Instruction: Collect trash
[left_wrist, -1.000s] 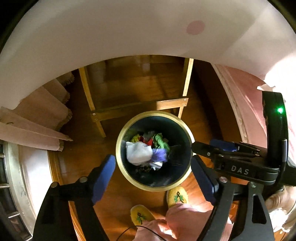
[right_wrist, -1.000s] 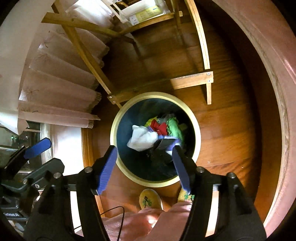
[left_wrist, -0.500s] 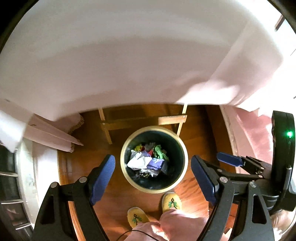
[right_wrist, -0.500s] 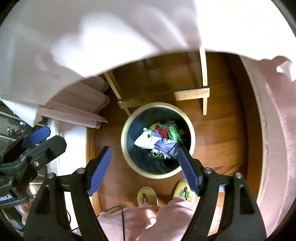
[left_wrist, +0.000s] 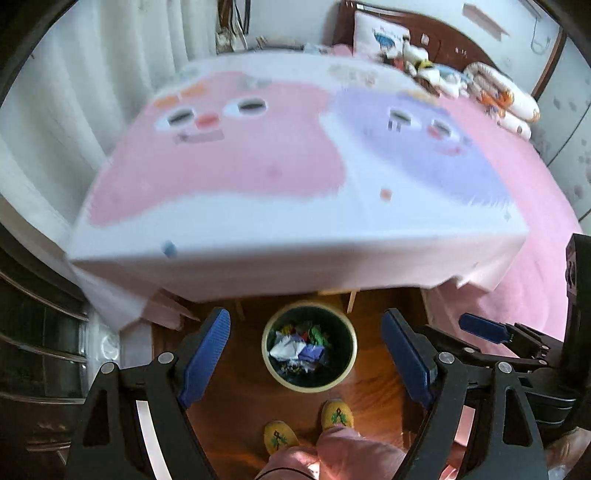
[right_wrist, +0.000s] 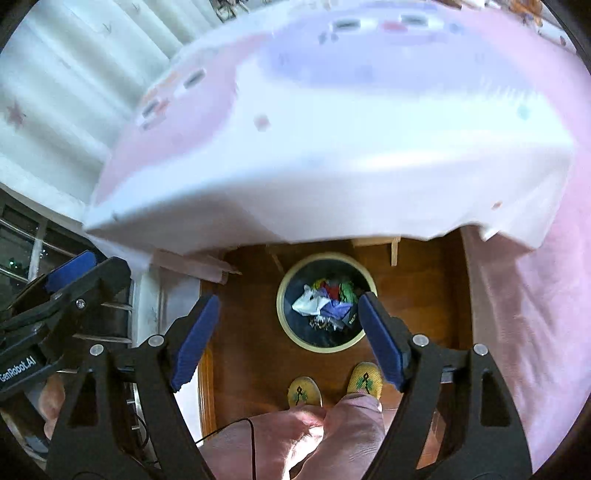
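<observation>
Below both grippers' wide, empty jaws sits the trash bin (left_wrist: 309, 352); left gripper (left_wrist: 303, 358) reads "GenRobot.AI".

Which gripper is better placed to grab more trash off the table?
Neither clearly. The left gripper and right gripper are both open, empty, and above the bin. No trash shows on the table.

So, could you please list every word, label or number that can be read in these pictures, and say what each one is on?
"GenRobot.AI": white lettering on the black body of the left gripper, at the left edge of the right wrist view.
White lettering on a dark item in the trash bin: too small to read.
Print on the pillow at the head of the bed: blurred, unreadable.
The tablecloth shows cartoon faces only, no words.
</observation>
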